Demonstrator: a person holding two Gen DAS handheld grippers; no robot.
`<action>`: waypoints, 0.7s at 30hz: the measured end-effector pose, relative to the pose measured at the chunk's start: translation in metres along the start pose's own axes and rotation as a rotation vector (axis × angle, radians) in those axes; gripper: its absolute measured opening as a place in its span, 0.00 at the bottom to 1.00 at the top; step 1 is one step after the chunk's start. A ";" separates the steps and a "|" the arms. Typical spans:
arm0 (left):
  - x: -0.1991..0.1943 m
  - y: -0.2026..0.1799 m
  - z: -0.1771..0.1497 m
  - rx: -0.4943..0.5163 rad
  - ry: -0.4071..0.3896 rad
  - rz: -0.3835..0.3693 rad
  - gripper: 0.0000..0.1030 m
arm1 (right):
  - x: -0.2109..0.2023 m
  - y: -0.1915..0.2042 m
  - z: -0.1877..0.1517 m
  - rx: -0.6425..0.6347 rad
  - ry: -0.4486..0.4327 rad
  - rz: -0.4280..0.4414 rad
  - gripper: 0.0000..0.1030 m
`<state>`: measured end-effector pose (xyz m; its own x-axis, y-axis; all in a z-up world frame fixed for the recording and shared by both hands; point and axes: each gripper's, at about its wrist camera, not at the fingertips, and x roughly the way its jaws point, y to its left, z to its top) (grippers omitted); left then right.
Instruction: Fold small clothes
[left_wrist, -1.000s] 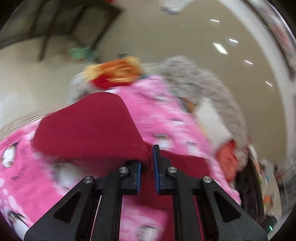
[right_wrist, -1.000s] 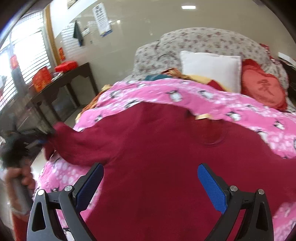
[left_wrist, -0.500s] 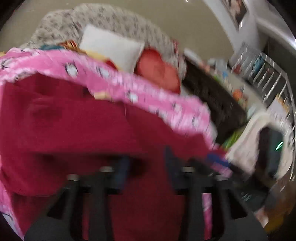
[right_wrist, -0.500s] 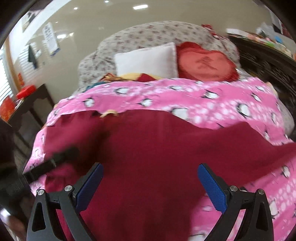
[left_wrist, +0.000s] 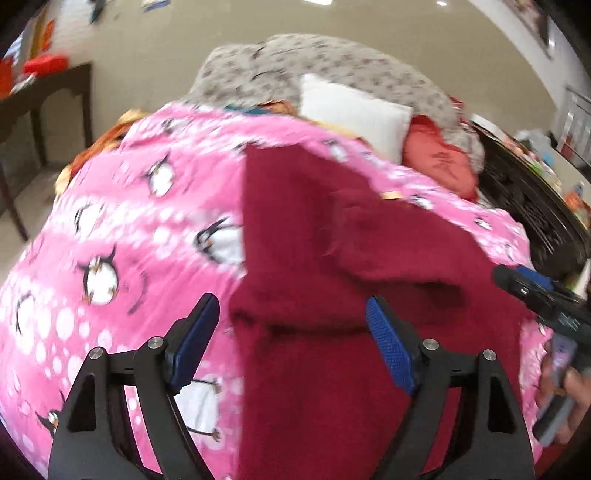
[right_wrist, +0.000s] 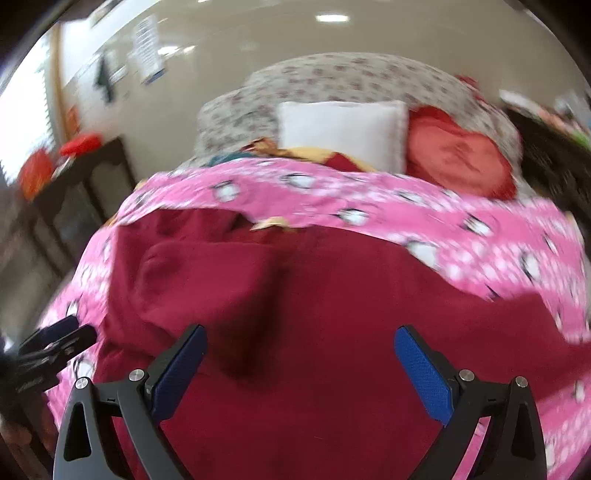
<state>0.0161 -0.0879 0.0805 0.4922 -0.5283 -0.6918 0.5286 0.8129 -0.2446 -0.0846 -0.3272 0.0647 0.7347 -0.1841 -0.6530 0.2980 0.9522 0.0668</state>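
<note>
We find the dark red sweater (right_wrist: 332, 295) spread on the bed's pink penguin blanket (left_wrist: 122, 229), one sleeve (left_wrist: 399, 251) folded across its body. Left claw (left_wrist: 291, 332) has just been opening; it stands wide above the sweater's near edge, nothing gripped. Right claw (right_wrist: 299, 365) likewise wide, empty, over the sweater. White pillow (right_wrist: 343, 129) and red heart cushion (right_wrist: 458, 158) sit at the head.

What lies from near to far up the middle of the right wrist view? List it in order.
Right gripper → red garment → pink blanket → white pillow → grey floral bedding → wall.
</note>
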 end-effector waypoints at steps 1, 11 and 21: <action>0.005 0.004 -0.003 -0.011 0.013 0.009 0.80 | 0.002 0.012 0.002 -0.043 0.000 0.010 0.98; 0.030 0.009 -0.011 -0.051 0.059 0.018 0.80 | 0.062 0.055 0.001 -0.318 0.051 -0.080 0.45; 0.025 0.002 -0.010 -0.023 0.035 0.046 0.80 | 0.005 -0.080 -0.021 0.238 -0.020 0.019 0.24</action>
<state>0.0225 -0.0969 0.0553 0.4910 -0.4814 -0.7261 0.4897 0.8418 -0.2270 -0.1179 -0.3996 0.0407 0.7528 -0.1739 -0.6349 0.4174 0.8718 0.2562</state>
